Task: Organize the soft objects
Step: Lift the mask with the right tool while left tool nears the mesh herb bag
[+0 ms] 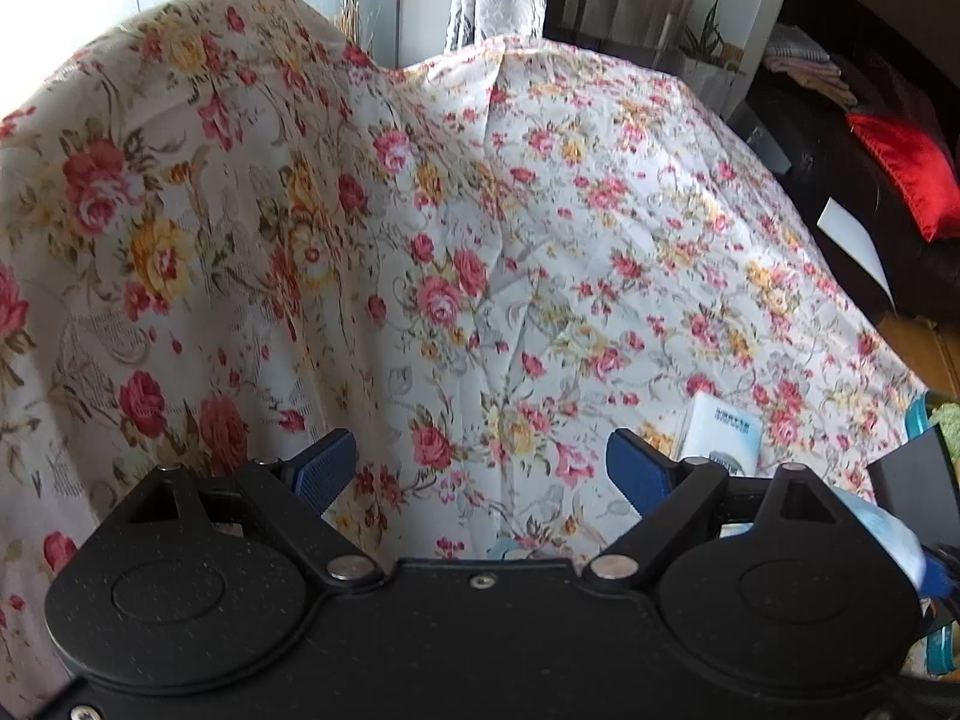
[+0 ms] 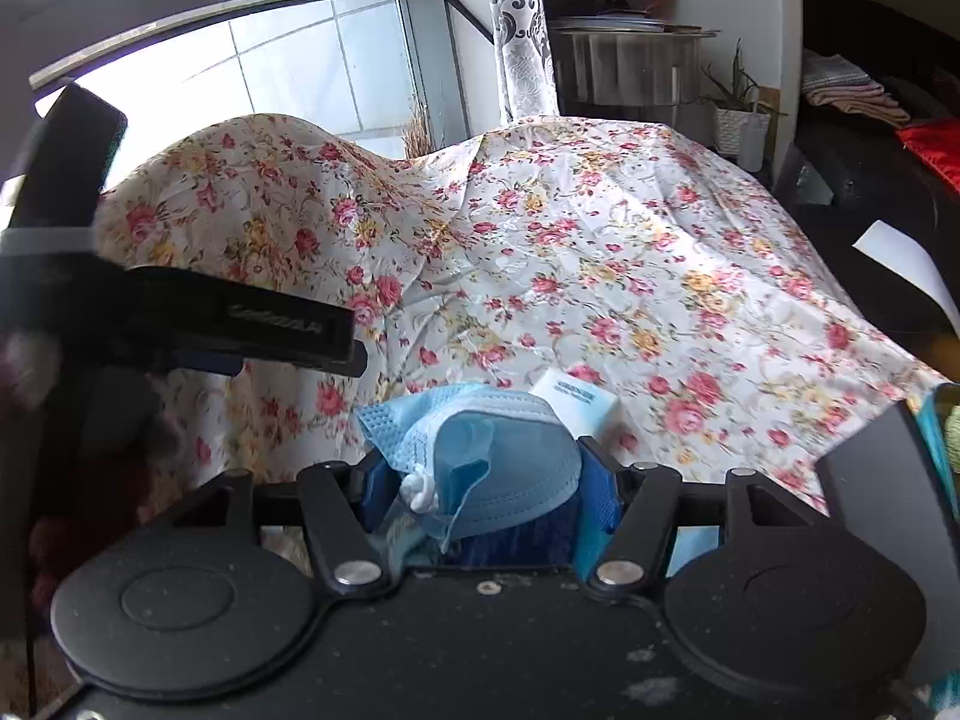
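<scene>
Nearest us, our right gripper point(image 2: 489, 483) is clamped on a crumpled blue face mask point(image 2: 498, 450), held above the floral cloth point(image 2: 630, 252) covering the table. Our left gripper point(image 1: 480, 474) hangs with jaws apart and empty. Beyond the mask lies a small white box point(image 2: 576, 399), its print too blurred to read.
</scene>
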Available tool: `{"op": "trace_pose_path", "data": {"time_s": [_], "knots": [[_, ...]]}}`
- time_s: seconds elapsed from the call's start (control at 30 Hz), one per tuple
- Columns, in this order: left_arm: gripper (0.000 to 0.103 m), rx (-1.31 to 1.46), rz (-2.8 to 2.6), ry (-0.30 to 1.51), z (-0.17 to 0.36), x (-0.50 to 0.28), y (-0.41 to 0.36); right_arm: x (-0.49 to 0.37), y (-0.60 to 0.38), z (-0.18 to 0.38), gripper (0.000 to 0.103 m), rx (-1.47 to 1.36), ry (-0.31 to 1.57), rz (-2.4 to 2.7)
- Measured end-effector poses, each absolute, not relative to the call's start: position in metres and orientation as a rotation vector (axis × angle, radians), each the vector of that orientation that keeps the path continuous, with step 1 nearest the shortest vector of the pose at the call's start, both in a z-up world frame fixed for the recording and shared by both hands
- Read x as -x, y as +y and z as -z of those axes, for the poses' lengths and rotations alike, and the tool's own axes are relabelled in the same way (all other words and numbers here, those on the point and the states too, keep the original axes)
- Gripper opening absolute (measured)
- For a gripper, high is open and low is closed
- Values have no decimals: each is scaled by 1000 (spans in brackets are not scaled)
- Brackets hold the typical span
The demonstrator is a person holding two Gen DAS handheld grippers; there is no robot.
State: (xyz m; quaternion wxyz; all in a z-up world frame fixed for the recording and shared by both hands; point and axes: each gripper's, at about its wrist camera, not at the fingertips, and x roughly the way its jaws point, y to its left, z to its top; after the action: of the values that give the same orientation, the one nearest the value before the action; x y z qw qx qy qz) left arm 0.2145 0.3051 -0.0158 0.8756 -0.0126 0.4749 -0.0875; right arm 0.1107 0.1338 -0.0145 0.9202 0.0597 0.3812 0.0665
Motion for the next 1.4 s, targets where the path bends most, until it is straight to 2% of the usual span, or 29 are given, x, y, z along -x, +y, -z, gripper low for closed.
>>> {"op": "trace_pose_path", "data": {"time_s": [0.43,0.83,0.93,1.03,1.17,1.4], "knots": [[87,-172,337,1141,34,-206,273,-38,129,-3,61,-127,790,-164],[87,-49,329,1247,40,-217,288,-17,128,-6,61,-166,789,-153],[87,-52,351,1221,33,-218,289,-11,130,-6,61,-164,788,-153],[87,-144,424,1191,21,-214,282,-6,130,-7,61,-168,788,-152],[87,-414,543,1096,7,-193,262,2,130,-11,62,-163,777,-151],[85,-682,801,1024,12,-156,258,18,132,-10,62,-166,795,-129]]}}
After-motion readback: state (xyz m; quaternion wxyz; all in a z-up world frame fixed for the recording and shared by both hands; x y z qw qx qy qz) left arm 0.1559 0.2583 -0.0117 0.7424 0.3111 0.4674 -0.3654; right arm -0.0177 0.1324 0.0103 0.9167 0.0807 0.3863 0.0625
